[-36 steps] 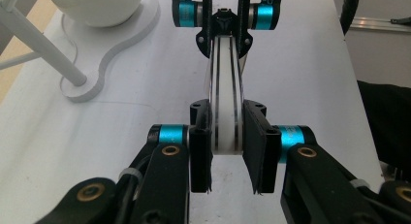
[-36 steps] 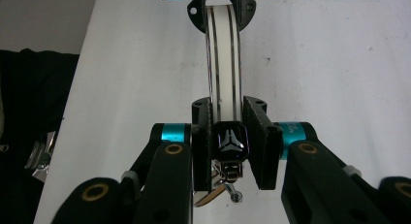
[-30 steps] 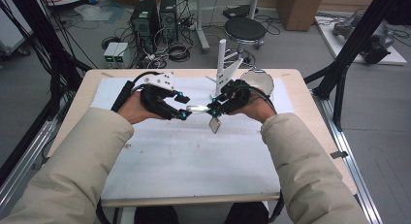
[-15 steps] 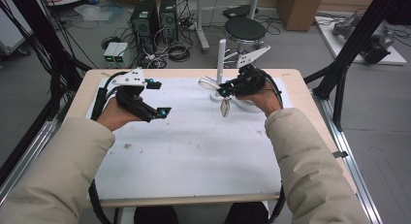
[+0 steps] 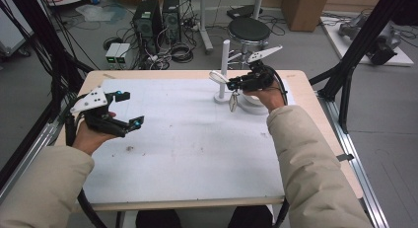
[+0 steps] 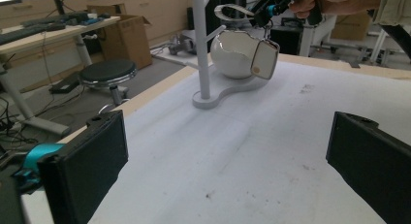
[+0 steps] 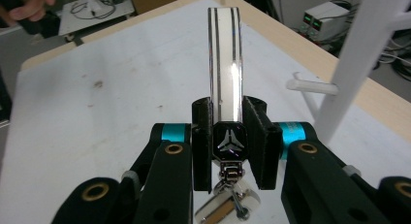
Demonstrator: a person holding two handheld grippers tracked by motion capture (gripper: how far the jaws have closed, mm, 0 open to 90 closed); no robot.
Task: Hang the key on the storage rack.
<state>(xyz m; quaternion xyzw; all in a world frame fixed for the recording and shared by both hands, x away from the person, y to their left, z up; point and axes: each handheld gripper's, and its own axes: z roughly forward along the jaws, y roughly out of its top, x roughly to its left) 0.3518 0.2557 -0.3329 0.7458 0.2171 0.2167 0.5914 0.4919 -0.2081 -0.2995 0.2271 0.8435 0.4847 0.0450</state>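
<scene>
**A:** Where is the keyring strap?

**B:** The white strap (image 7: 224, 64) with its two dark stripes is clamped in the right gripper (image 5: 235, 83), at the far right of the table (image 5: 197, 188), just beside the white stand (image 5: 224, 65). In the right gripper view the black jaws are closed on the strap's lower end, right at the dark clasp (image 7: 228, 141), and the strap rises straight up out of them.

**A:** Anything hanging from it?

**B:** Yes, a pale rounded tag (image 6: 264, 59) dangles below the clasp on a small metal link. In the left gripper view it hangs in front of a white rounded object (image 6: 232, 56) that sits just behind the stand's base.

**A:** And the other hand?

**B:** The left gripper (image 5: 129, 109) is at the near left of the table, well apart from the strap. Its jaws have just been opening and now stand wide, with nothing between them; under them lies the white mat (image 6: 232, 156).

**A:** What lies beyond the table?

**B:** A black stool (image 5: 249, 28) on the floor on the far side.
</scene>
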